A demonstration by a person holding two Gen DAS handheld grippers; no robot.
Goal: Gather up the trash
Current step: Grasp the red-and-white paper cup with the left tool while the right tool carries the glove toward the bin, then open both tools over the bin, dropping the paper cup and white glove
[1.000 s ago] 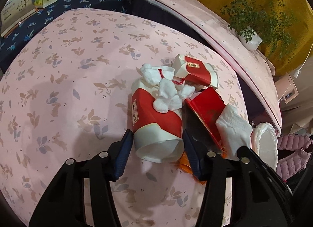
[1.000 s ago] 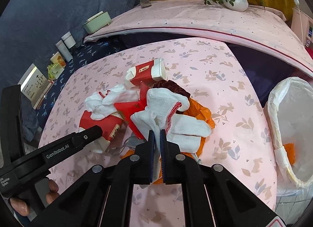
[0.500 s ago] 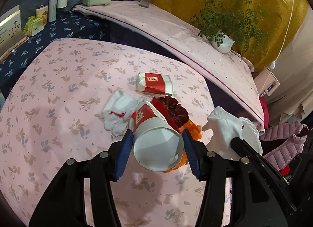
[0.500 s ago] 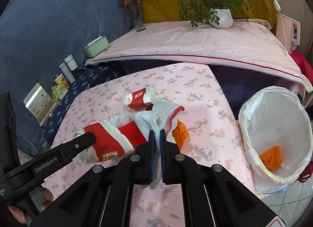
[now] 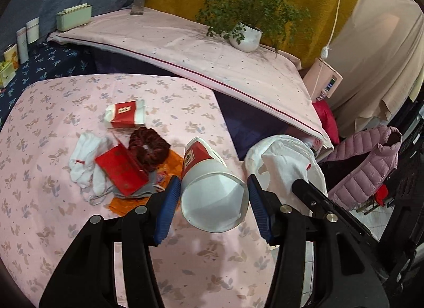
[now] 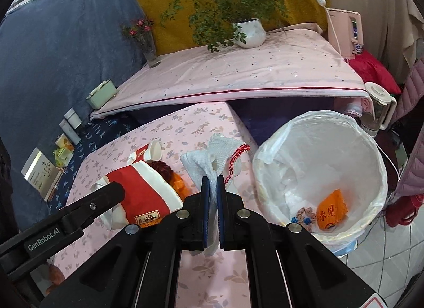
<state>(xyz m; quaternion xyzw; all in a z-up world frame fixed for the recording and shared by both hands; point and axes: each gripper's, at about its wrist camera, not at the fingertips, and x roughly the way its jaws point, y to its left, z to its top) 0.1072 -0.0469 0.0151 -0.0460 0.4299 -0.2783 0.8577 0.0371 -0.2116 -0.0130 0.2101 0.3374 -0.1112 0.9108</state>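
Since lifting: both items have left the bench [image 5: 53, 228].
Left tool [image 5: 209, 202]: clamped on paper cup [image 5: 212, 191].
Right tool [image 6: 212, 212]: clamped on white glove [image 6: 212, 159], now near bin [image 6: 371, 154].

A second ago the red-and-white paper cup [image 5: 209, 186] lay in the trash pile on the counter [image 5: 53, 111]; now the left tongs [image 5: 210, 202] carry it in the air, off the pile and nearer the counter's right edge. The right tongs [image 6: 212, 209] have lifted the white glove [image 6: 212, 159] clear of the heap and swung it toward the lined trash bin [image 6: 318, 175], now close beside it. Uncovered on the counter are a dark red scrunchie [image 5: 149, 144] and a flat red box [image 5: 120, 171]
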